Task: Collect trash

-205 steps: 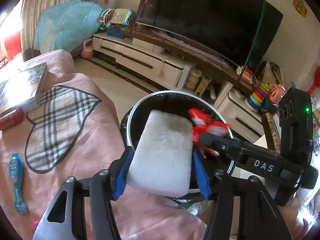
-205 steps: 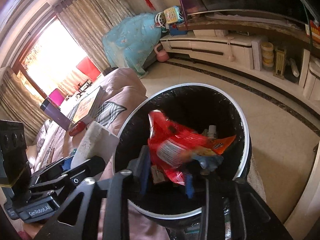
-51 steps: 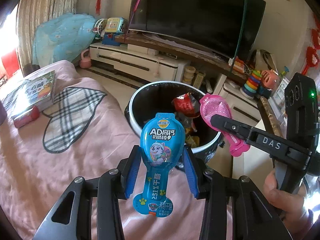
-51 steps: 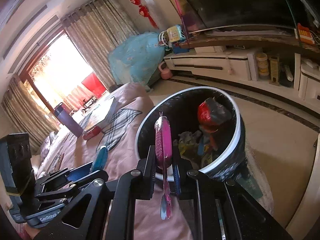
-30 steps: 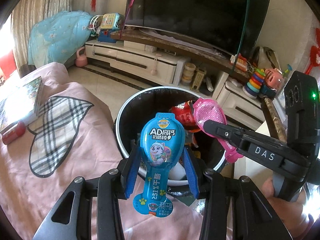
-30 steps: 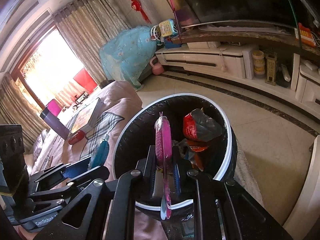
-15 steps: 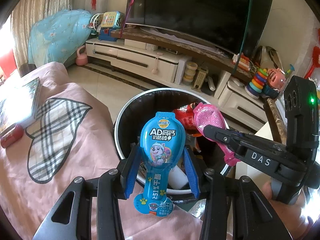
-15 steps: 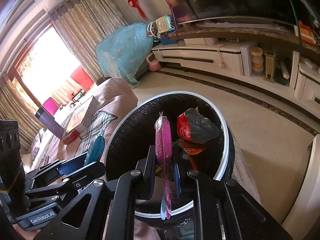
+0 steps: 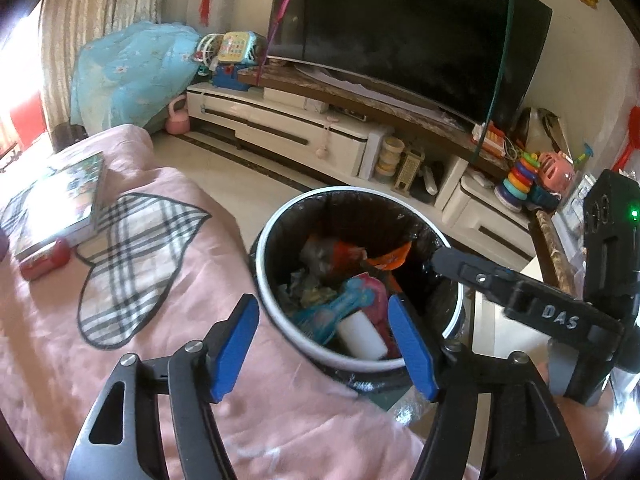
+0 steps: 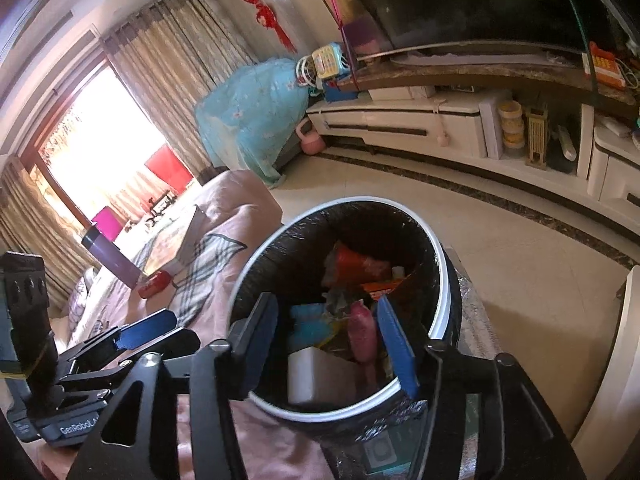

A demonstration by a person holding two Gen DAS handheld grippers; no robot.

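Note:
A round trash bin [image 9: 266,236] with a white rim and black liner stands beside the pink bed; it also shows in the right wrist view [image 10: 442,276]. Inside lie a blue snack wrapper [image 9: 324,314], a pink wrapper [image 9: 376,298], a white block [image 9: 362,336] and red and orange wrappers [image 9: 344,250]. In the right wrist view the blue wrapper [image 10: 308,326], pink wrapper [image 10: 362,336] and white block [image 10: 320,376] lie in the bin. My left gripper [image 9: 326,344] is open and empty above the bin's near rim. My right gripper [image 10: 328,344] is open and empty over the bin.
A pink bedspread [image 9: 80,360] with a plaid heart patch [image 9: 132,260] fills the left. A book [image 9: 56,196] and a red can [image 9: 44,264] lie on it. A TV stand [image 9: 300,136] and toys [image 9: 520,180] line the far wall.
Both grippers have opened. The blue wrapper left my left gripper and the pink wrapper left my right gripper; both now lie inside the bin.

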